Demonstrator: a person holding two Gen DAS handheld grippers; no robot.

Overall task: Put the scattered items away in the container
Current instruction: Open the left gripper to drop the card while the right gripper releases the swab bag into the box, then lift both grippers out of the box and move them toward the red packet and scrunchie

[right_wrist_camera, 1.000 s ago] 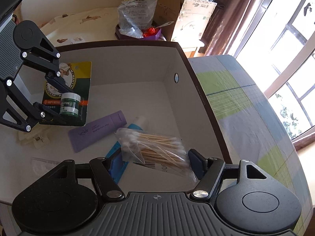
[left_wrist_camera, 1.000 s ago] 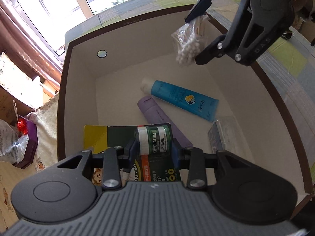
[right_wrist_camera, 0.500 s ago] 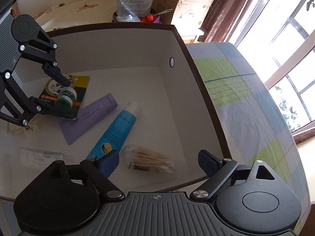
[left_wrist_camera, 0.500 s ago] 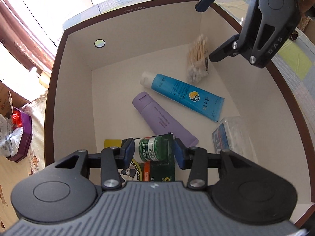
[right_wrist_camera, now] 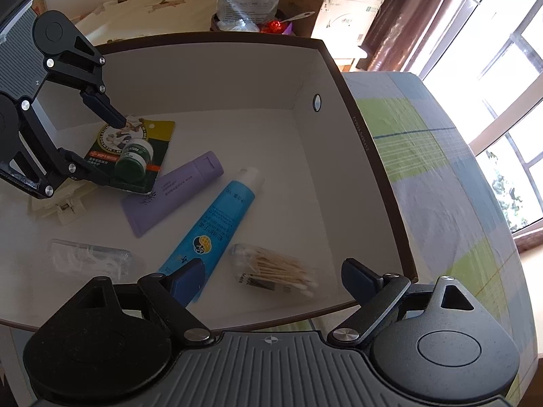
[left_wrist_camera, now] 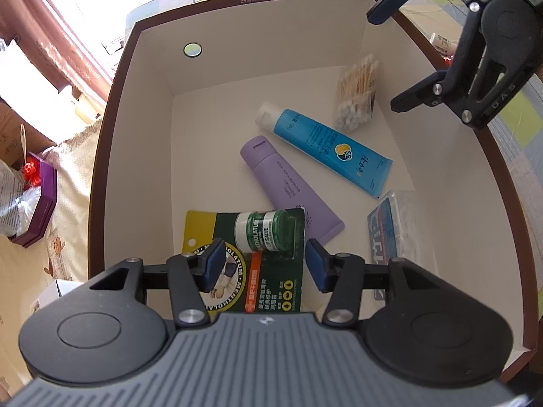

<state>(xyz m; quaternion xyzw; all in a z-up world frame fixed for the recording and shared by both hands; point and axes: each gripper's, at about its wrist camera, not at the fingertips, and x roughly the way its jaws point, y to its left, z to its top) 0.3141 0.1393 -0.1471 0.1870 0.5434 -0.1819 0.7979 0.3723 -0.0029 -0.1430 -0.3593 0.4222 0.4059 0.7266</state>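
Box (left_wrist_camera: 112,156) | lip salve card (left_wrist_camera: 268,237) apparently released | both grippers' fingers spread

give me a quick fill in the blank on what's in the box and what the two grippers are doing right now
1. The bag of cotton swabs lies inside the box, beside the ____ tube.
2. The purple tube has its crimped end partly under the card of the ____ salve jar.
3. The left gripper is ____, its pads on either side of the jar without touching it.
4. The right gripper holds ____.

Missing words: blue; green; open; nothing
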